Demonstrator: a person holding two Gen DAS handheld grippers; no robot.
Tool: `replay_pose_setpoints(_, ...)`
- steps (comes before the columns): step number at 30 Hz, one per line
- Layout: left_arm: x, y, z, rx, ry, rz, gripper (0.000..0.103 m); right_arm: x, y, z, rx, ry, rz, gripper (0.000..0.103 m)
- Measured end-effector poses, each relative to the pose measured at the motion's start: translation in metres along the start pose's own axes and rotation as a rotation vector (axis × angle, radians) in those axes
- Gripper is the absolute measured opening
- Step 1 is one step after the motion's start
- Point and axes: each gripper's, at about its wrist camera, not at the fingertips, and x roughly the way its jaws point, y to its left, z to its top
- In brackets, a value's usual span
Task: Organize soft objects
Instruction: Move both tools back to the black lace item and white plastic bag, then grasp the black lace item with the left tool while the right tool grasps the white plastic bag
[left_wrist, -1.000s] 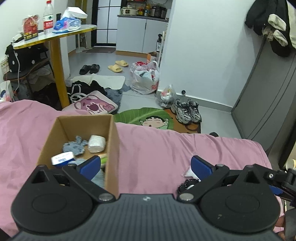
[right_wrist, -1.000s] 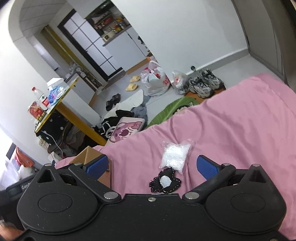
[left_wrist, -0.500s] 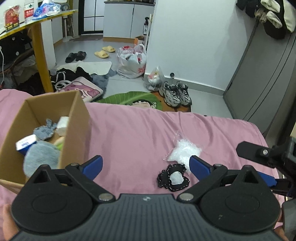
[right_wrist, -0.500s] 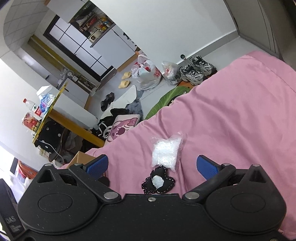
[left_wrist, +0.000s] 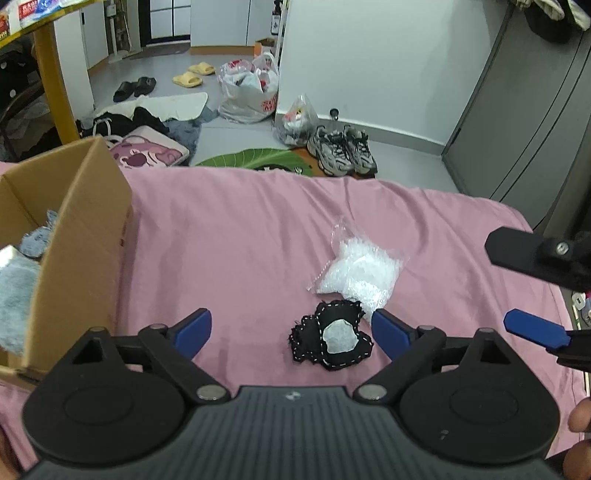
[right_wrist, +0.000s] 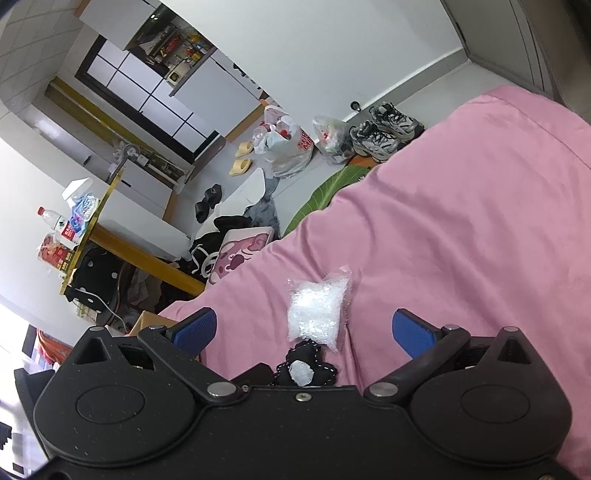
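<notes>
**Two soft pieces left on the pink bedspread**

While the brown cardboard box (left_wrist: 85, 236) stands at the left on the pink bedspread (left_wrist: 236, 236) with grey plush items (left_wrist: 14, 288) inside, the left gripper (left_wrist: 291, 328) hangs over the cover, jaws wide but closing, pads pressing nothing. A black fabric patch with white stitching (left_wrist: 332, 338) lies between its fingers, touching a clear plastic bag of white filling (left_wrist: 360, 271) just beyond. At the right, the right gripper (right_wrist: 304, 326) is spread apart and empty.

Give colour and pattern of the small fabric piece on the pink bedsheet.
Black fabric piece with white dashed stitching along its edges and a white patch in the middle; clearest in the left wrist view.
</notes>
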Motion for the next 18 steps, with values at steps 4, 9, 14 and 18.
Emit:
replay_pose_setpoints(4,0.013,-0.003,-0.002,0.001,0.024,-0.001,0.09,0.009,-0.002,0.002,-0.001,0.016,0.001,0.099)
replay_pose_setpoints(9,0.029,-0.006,-0.002,-0.005,0.052,-0.017,0.083,0.025,-0.01,0.005,0.015,0.056,-0.002,0.093)
replay_pose_setpoints(14,0.045,-0.01,-0.002,-0.02,0.081,-0.053,0.073,0.037,-0.016,0.007,0.026,0.08,0.032,0.082)
replay_pose_setpoints(18,0.059,-0.007,-0.004,-0.045,0.117,-0.06,0.067,0.051,-0.013,0.007,0.008,0.115,0.043,0.077)
